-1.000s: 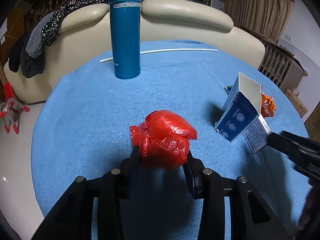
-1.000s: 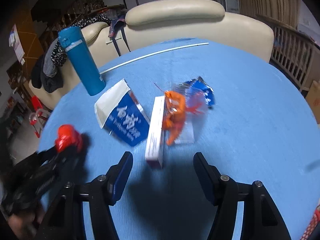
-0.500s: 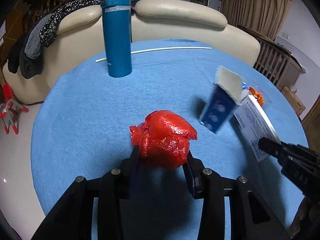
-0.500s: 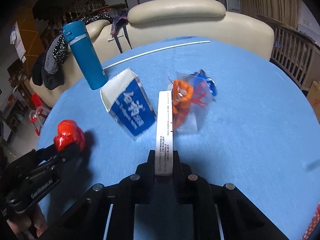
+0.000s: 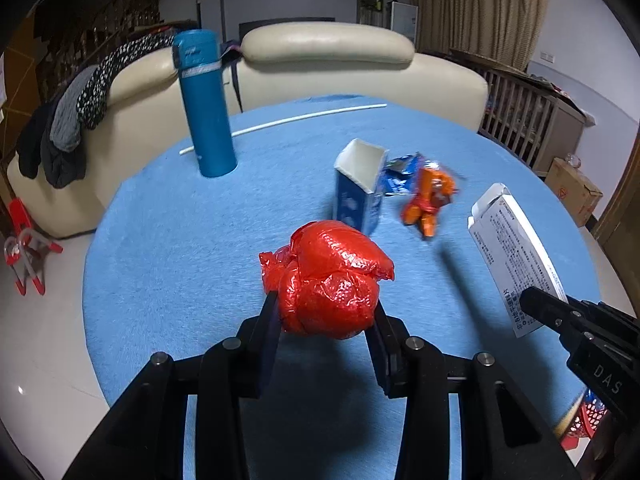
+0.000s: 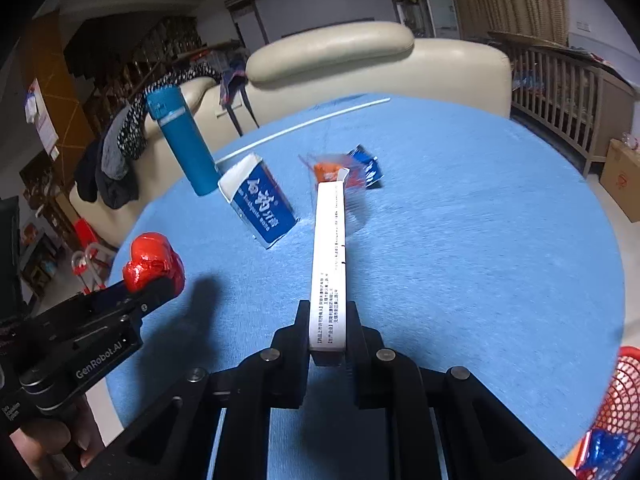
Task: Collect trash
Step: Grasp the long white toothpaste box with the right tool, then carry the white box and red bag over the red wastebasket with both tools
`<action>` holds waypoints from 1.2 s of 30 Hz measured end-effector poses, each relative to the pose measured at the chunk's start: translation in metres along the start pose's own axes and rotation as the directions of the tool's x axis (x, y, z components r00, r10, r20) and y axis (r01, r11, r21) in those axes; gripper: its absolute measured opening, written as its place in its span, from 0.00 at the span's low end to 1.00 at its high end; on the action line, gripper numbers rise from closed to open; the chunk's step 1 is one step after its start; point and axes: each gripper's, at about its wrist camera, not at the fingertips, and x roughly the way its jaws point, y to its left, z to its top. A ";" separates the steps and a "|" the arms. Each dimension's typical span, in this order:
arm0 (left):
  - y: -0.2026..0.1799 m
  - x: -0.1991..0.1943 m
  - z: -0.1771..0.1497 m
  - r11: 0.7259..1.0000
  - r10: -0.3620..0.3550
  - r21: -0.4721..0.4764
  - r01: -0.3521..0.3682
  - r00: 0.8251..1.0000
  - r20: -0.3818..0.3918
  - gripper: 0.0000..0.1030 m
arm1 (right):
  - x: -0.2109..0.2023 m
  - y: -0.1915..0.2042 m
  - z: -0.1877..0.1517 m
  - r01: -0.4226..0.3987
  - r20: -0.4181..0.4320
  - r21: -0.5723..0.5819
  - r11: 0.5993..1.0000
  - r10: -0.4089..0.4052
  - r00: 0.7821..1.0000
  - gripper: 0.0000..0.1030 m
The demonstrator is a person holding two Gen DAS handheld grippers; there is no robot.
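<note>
My left gripper [image 5: 324, 312] is shut on a crumpled red plastic bag [image 5: 328, 276], held above the round blue table [image 5: 168, 264]; that bag [image 6: 154, 256] also shows at the left of the right wrist view. My right gripper [image 6: 328, 320] is shut on a flat white carton [image 6: 330, 256] printed with small text, lifted off the cloth and pointing away from me; the same carton [image 5: 514, 252] appears at the right in the left wrist view. On the table lie an open blue and white box [image 6: 260, 200], an orange wrapper [image 5: 430, 200] and a blue wrapper [image 6: 366, 168].
A tall teal flask [image 5: 206, 104] stands at the table's far left, with a thin white rod [image 5: 288, 122] lying behind it. A cream sofa [image 5: 328, 64] draped with clothes curves behind the table. A red mesh basket [image 6: 616, 404] sits low at the right, beyond the table edge.
My right gripper shut on the white carton and lifted it off the table. Both grippers drew back from the table's middle; the flask and blue box now look farther away.
</note>
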 end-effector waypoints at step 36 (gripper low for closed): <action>-0.094 -0.049 0.004 0.985 -0.060 0.163 0.049 0.996 0.065 0.41 | -0.104 -0.084 -0.024 0.050 0.174 0.153 0.987 -0.077 0.982 0.15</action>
